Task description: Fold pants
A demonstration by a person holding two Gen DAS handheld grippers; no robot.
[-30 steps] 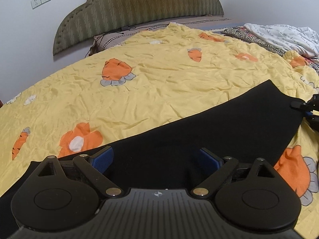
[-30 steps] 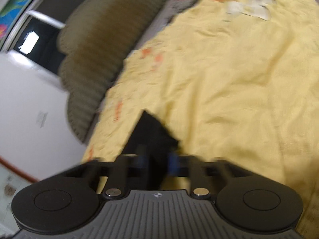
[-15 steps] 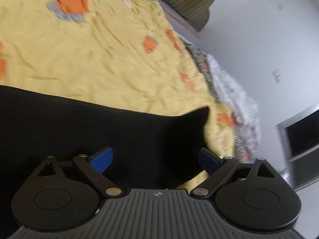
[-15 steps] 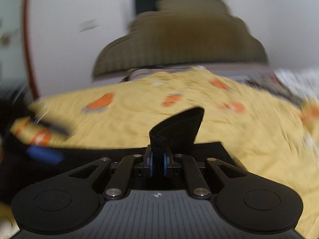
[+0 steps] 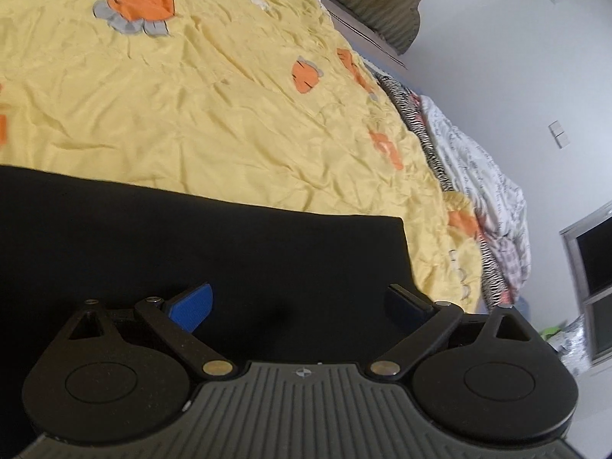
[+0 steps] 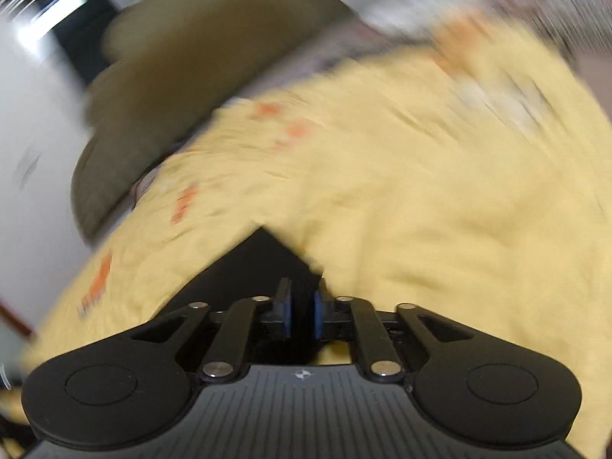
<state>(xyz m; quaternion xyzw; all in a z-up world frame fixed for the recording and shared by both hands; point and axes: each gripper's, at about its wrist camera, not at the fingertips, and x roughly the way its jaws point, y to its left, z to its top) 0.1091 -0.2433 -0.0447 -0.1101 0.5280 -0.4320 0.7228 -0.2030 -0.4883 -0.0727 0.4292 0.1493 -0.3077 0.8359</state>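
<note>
While its blue pads stand wide apart, the left hand-held gripper (image 5: 300,304) hovers over the black pants (image 5: 199,244), spread from 9 to 3 o'clock on the yellow bedspread (image 5: 229,114). The right hand-held gripper (image 6: 301,313) pinches a pants corner (image 6: 264,260), peaking at 12 o'clock.

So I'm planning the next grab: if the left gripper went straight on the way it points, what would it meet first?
Most likely the black pants. The left gripper has its jaws wide apart with the dark fabric filling the gap between them and lying right ahead; the yellow bedspread comes only beyond it. Exact depth is unclear.
</note>
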